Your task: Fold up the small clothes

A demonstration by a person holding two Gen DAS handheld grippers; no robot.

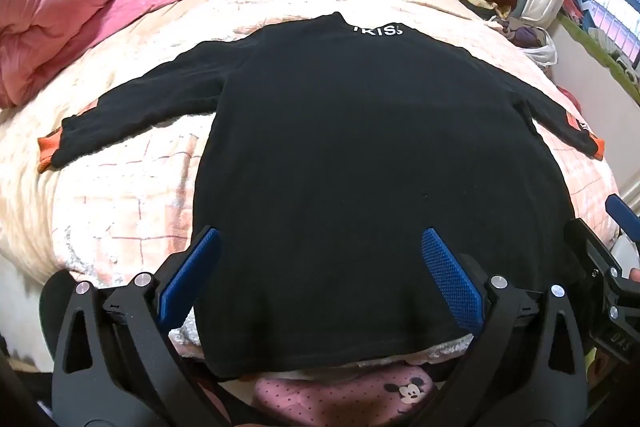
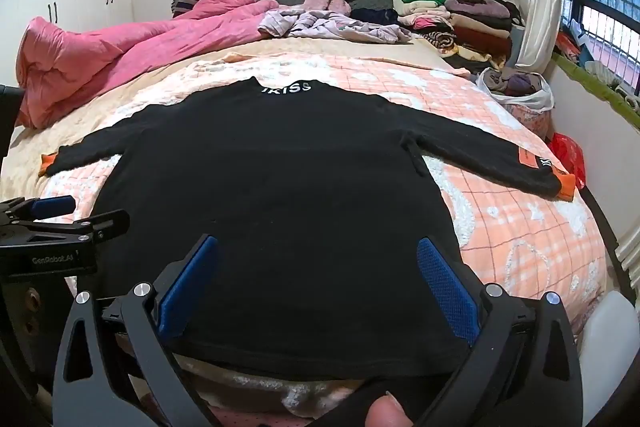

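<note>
Black long-sleeved knit sweater with orange cuffs [image 1: 360, 155] lies flat on the pink checked bedspread [image 1: 120, 211]. My left gripper [image 1: 320, 267] and right gripper [image 2: 316, 267] hover wide open, empty, apparently above its near hem.

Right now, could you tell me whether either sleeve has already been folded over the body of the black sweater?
No, the black sweater lies flat with both sleeves spread outward.

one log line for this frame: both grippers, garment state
left gripper: open | right gripper: open | black long-sleeved sweater with orange cuffs: flat, unfolded on checked bedspread
</note>
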